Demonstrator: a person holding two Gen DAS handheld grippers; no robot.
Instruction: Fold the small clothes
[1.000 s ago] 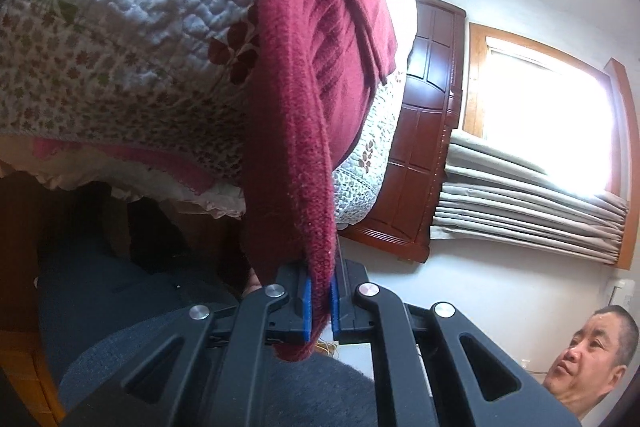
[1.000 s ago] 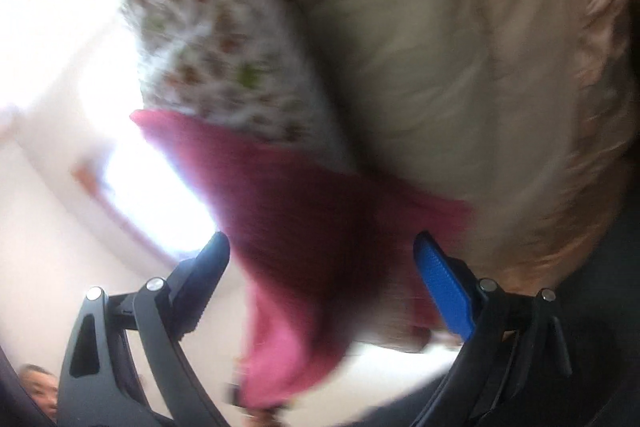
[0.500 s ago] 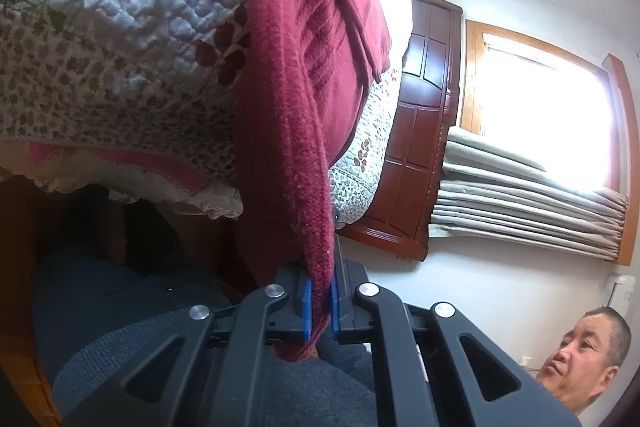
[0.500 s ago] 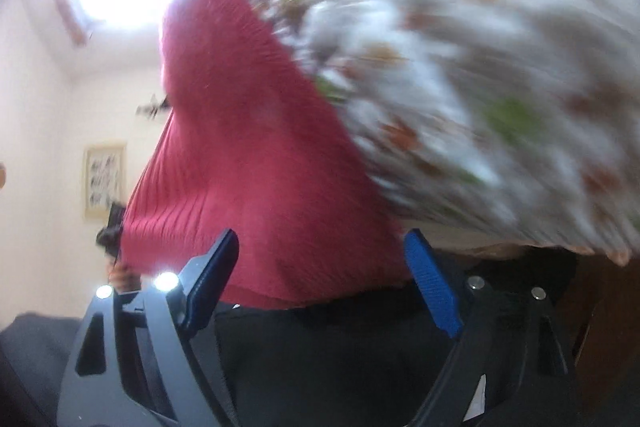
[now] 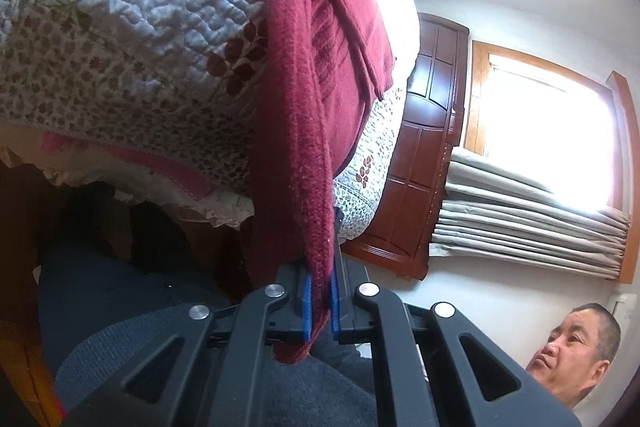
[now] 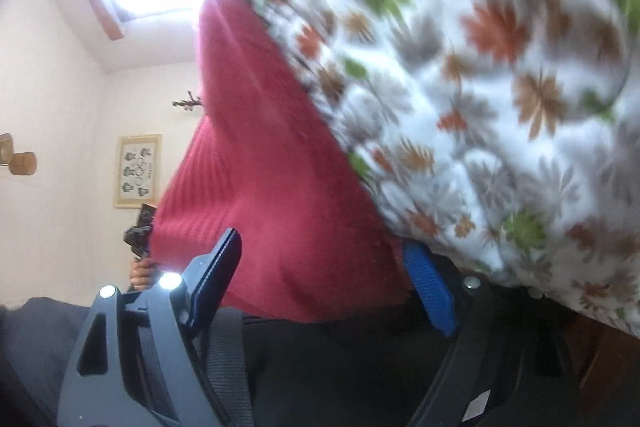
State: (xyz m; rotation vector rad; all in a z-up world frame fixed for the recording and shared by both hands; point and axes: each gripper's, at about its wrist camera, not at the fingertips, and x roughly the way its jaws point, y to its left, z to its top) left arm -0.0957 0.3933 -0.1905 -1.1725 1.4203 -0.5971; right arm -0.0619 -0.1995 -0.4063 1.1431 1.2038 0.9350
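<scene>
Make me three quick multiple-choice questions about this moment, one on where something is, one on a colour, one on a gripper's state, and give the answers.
1. Where does the garment lie?
A. on a chair
B. draped over the quilted bedspread
C. on the floor

2. What colour is it?
A. dark red
B. grey
C. green

3. How is the left gripper?
A. wide open
B. shut on cloth
C. out of view

Answers: B, it hangs over the bed's edge; A, red knit in both views; B, its blue pads pinch the hem, while the right gripper stands open.
</scene>
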